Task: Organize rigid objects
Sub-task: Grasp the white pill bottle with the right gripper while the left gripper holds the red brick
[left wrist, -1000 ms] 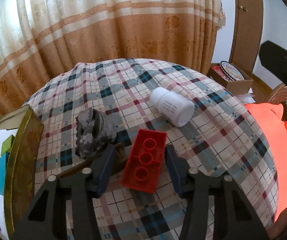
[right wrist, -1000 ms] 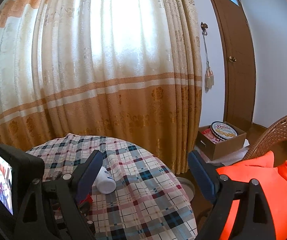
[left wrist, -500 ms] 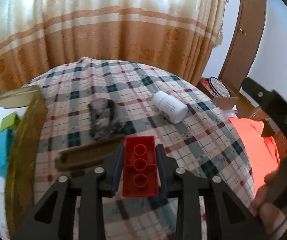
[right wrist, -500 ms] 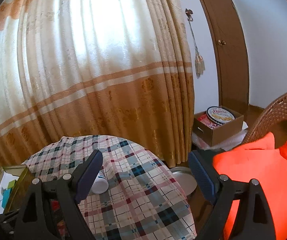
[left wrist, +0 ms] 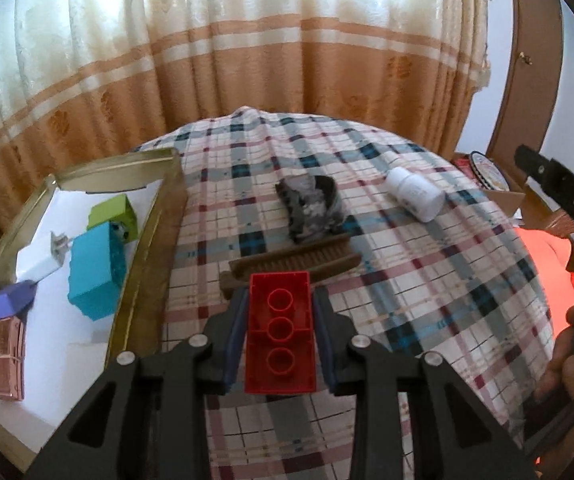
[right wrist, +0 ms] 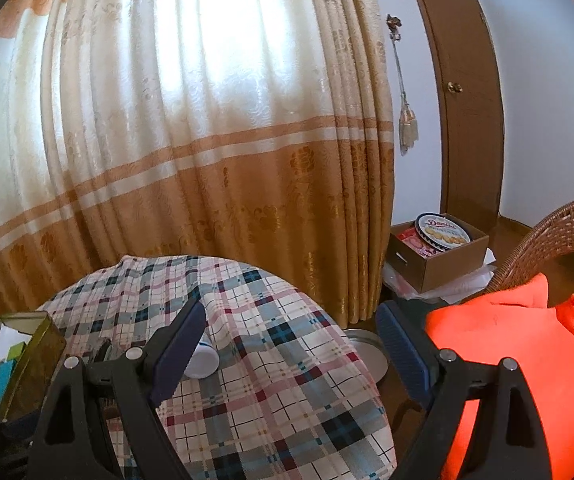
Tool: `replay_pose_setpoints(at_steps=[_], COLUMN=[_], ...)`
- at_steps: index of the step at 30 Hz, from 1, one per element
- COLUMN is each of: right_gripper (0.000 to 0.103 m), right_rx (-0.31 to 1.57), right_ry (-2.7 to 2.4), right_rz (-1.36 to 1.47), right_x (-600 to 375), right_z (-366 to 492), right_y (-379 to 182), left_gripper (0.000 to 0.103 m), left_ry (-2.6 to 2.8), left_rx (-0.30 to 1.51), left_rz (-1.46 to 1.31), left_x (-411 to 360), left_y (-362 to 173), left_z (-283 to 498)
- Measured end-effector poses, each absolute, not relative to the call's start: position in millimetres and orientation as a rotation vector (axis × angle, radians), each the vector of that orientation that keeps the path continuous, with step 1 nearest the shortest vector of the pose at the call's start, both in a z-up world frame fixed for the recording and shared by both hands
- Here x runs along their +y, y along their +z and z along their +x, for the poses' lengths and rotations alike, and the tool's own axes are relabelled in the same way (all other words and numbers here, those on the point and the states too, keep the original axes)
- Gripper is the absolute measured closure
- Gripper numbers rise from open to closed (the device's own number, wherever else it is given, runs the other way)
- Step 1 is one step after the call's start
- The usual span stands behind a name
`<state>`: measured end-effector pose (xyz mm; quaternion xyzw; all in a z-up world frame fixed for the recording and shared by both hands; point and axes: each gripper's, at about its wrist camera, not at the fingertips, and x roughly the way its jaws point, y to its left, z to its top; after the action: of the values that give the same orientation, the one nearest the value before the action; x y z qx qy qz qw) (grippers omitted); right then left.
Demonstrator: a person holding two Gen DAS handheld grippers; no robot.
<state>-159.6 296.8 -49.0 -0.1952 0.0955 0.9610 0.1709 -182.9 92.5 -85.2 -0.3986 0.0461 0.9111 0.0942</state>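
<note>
Red plastic three-stud building brick (left wrist: 279,332) clamped between left gripper (left wrist: 279,314) fingers, lifted above checked tablecloth (left wrist: 427,280), just right of gold metal tray (left wrist: 149,240) holding blue and green blocks. Right gripper (right wrist: 291,344) spread wide, grasping nothing, over table edge.

Glossy plastic red brick (left wrist: 279,332); shiny gold metal tin (left wrist: 155,216); checked cloth tablecloth (left wrist: 427,280).
</note>
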Motion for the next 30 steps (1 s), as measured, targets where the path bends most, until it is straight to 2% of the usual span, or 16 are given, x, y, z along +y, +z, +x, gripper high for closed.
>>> replay_pose_setpoints(at_steps=[6, 11, 14, 17, 23, 26, 30], right_gripper=[0.014, 0.015, 0.029, 0.031, 0.031, 0.039, 0.04], right_rx=[0.202, 0.32, 0.378, 0.416, 0.221, 0.215, 0.217], right_ry=[2.78, 2.838, 2.842, 2.84, 2.854, 2.82, 2.807], right_rz=[-0.657, -0.893, -1.076, -1.157, -1.222, -1.303, -1.303], right_x=[284, 283, 284, 282, 261, 258, 257], right_z=[-175, -210, -231, -242, -266, -279, -284], right_y=[-54, -70, -84, -92, -93, -103, -107], left_gripper=[0.072, 0.073, 0.073, 0.073, 0.073, 0.072, 0.072], left_ry=[2.69, 2.694, 2.686, 2.672, 2.676, 2.675, 2.674], left_rx=[0.09, 0.109, 0.115, 0.098, 0.116, 0.125, 0.126], left_rz=[-1.249, -1.256, -1.281, -1.326, -1.326, -1.324, -1.323], left_x=[86, 88, 89, 87, 89, 90, 90], left_y=[-94, -95, -99, -104, -105, -104, -104], left_z=[-183, -181, -182, -185, -184, -184, -185])
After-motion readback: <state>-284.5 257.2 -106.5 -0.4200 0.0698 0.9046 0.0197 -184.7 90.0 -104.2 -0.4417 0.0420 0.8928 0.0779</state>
